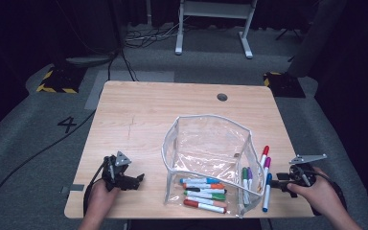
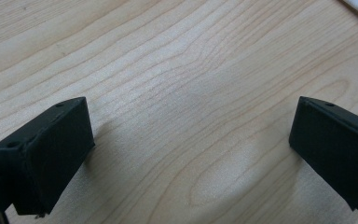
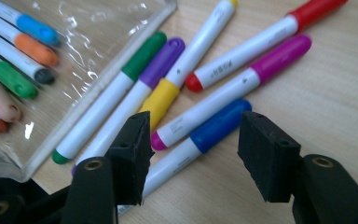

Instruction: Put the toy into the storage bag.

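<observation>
Centrally in the high view sits a clear plastic pouch (image 1: 206,143) w/ white zip trim, mouth open toward the lower edge of the frame, on a light wooden table (image 1: 139,115). Inside it, lower centre, lie several markers stacked crosswise: blue-capped marker (image 1: 197,181), orange-capped marker (image 1: 204,186), green-capped one (image 1: 206,195), and a red/brown-capped one (image 1: 204,206) lowest. In the right gripper view the same pouch fills the upper left corner, w/ blue, orange, black-tipped and green caps seen through the plastic.

Outside the pouch, just right of it, loose markers lie on the table. The right gripper view shows a green marker (image 3: 109,95) and a purple marker (image 3: 135,95) resting on the pouch's edge, a yellow-capped marker (image 3: 186,63), a red marker (image 3: 265,44), a magenta marker (image 3: 235,88) and a blue marker (image 3: 198,142).

Right gripper (image 3: 191,156), lower right in the high view and held by a hand (image 1: 316,191), has its jaws spread apart; the blue marker lies betw. them, pads not pressing it. The magenta one lies just beside it, touching or nearly so; can't tell which.

Left gripper (image 2: 186,154), lower left in the high view, also stands wide open, over bare wood, well apart from pouch and markers.
</observation>
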